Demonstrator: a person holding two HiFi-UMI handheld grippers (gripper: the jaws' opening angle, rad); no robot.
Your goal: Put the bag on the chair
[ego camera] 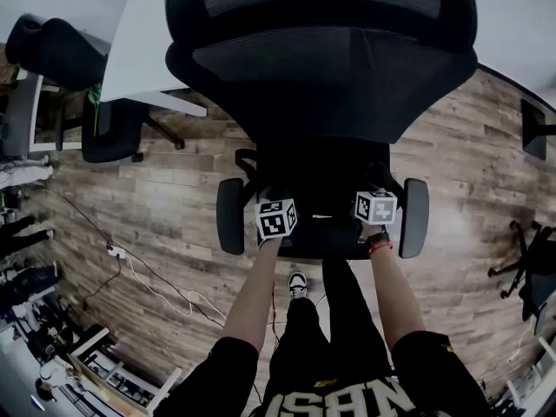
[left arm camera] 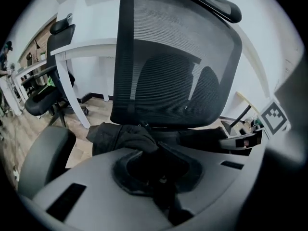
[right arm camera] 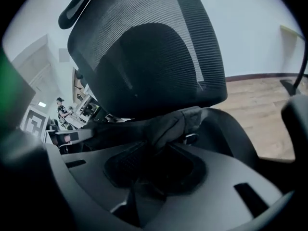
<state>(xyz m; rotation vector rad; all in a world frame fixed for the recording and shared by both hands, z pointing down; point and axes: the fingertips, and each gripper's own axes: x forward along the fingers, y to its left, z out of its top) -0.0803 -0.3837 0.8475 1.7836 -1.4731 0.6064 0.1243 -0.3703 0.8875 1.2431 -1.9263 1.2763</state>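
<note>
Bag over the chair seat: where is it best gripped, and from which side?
Probably best to grip bunched folds of the bag at two spread points, coming from the front of the chair, angled downward. It looks like limp fabric, so a gathered fold gives the pads something to pinch. The left gripper and right gripper each hold one such fold.

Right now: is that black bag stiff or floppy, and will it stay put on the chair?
Likely floppy: the bag bunches into soft folds where the left gripper and right gripper pinch it. It should slump, not roll, on the chair, though loose fabric might slide off the seat.
</note>
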